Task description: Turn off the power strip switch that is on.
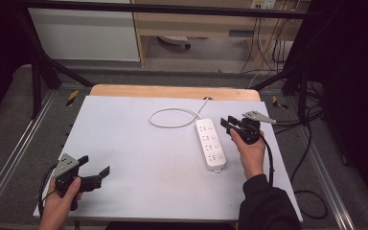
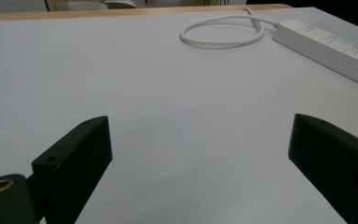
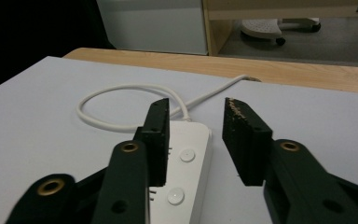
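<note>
A white power strip (image 1: 211,143) lies on the right half of the white table top (image 1: 143,158), its white cable (image 1: 172,117) looped behind it toward the back edge. My right gripper (image 1: 227,122) hovers just right of the strip's far end. In the right gripper view the jaws (image 3: 196,101) stand a little apart over the strip (image 3: 186,158), with nothing pressed between them; the cable loop (image 3: 116,107) lies beyond. My left gripper (image 1: 96,164) rests at the near left corner, its jaws (image 2: 198,121) wide open over bare table, with the strip (image 2: 331,46) far off.
A wooden edge (image 1: 172,91) runs along the table's back. Black metal frame bars (image 1: 43,67) stand at both sides. Dark cables (image 1: 311,191) trail on the floor at the right. A white cabinet (image 1: 86,33) and a wooden shelf sit behind.
</note>
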The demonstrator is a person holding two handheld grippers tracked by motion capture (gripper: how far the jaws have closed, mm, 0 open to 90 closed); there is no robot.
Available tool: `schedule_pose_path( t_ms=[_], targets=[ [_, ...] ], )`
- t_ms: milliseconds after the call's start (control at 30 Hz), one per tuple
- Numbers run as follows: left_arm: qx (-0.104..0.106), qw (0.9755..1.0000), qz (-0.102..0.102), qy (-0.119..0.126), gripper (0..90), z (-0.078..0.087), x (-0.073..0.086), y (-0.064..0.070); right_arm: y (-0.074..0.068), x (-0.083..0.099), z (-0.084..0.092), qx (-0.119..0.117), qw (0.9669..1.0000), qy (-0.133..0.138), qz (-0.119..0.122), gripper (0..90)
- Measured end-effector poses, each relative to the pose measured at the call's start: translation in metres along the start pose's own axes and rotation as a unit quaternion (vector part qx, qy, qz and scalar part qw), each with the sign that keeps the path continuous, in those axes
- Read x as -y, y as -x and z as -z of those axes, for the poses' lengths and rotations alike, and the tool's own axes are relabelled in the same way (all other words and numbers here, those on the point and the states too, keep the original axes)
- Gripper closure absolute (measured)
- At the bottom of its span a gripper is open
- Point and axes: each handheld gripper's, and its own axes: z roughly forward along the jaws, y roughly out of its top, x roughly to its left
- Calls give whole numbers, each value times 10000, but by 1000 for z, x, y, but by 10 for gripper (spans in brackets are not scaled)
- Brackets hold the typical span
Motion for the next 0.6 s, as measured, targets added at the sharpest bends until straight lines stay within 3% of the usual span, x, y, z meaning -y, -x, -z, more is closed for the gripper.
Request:
schedule_pose_path(
  t_ms=[367,600],
  targets=[
    [-29,9999,109,9,58,0,1,-3,1,6,-11,-5,9998,-198,10,795],
    [-25,9999,159,-5,58,0,2,-4,3,10,-17,36,9996,-273,46,830]
  ],
)
